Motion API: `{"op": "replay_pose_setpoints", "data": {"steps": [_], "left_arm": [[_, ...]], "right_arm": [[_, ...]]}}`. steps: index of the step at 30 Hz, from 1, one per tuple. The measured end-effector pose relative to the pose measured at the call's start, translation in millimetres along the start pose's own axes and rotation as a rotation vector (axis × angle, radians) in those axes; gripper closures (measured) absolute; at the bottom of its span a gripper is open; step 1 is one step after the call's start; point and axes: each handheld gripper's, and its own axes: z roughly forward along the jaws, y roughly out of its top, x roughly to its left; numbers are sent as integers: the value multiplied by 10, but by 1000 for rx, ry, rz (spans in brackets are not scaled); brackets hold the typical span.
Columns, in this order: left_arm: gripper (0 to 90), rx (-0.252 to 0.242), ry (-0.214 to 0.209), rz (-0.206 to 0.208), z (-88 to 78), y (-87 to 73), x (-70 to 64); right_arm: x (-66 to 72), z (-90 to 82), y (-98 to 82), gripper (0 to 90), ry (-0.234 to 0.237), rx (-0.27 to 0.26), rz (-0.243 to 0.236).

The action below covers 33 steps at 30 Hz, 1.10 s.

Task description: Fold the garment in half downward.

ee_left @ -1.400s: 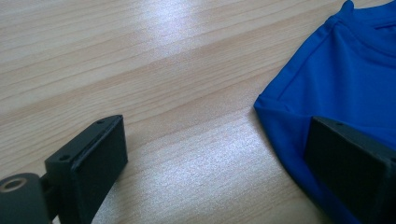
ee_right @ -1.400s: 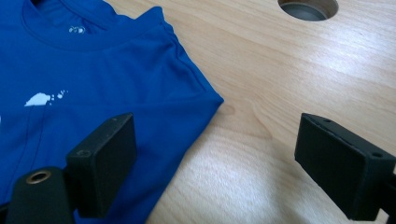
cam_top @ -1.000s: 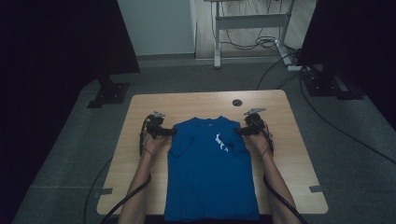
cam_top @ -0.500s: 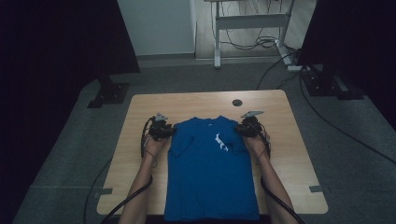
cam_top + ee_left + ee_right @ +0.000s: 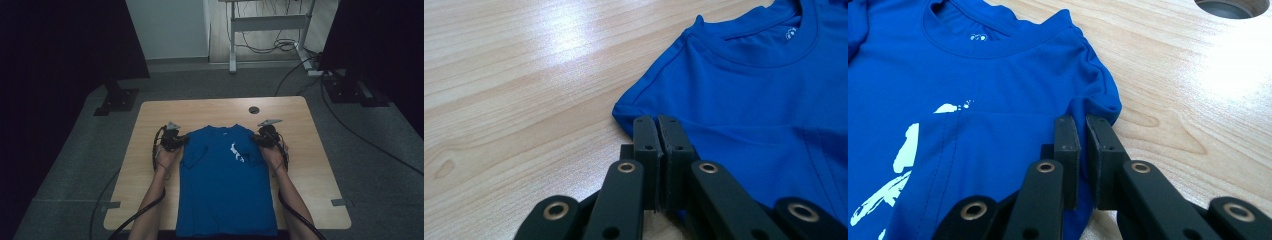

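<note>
Pinching done: your left gripper [image 5: 658, 125] and right gripper [image 5: 1083, 125] have just clamped onto the folded-in shoulder edges of the blue T-shirt [image 5: 225, 180], which lies flat between them on the table [image 5: 310, 165]. Folding the body looks left.

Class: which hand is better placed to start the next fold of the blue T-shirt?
Neither clearly. The left gripper and the right gripper have each just closed on a shoulder edge of the blue T-shirt.

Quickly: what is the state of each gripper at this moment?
Left gripper: just closed, shut on the shirt at one shoulder edge.
Right gripper: just closed, shut on the shirt at the other shoulder.
</note>
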Motion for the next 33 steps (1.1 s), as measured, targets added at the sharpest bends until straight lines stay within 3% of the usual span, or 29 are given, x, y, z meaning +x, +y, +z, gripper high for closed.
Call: {"op": "replay_pose_setpoints", "data": {"steps": [13,33], "left_arm": [[887,-47,9,41,-123,87,-78],[886,-103,-1,92,-391,123,-263]], "right_arm": [[22,-86,-13,839,-17,-38,-16],[131,-446,14,871,-34,-104,-68]]}}
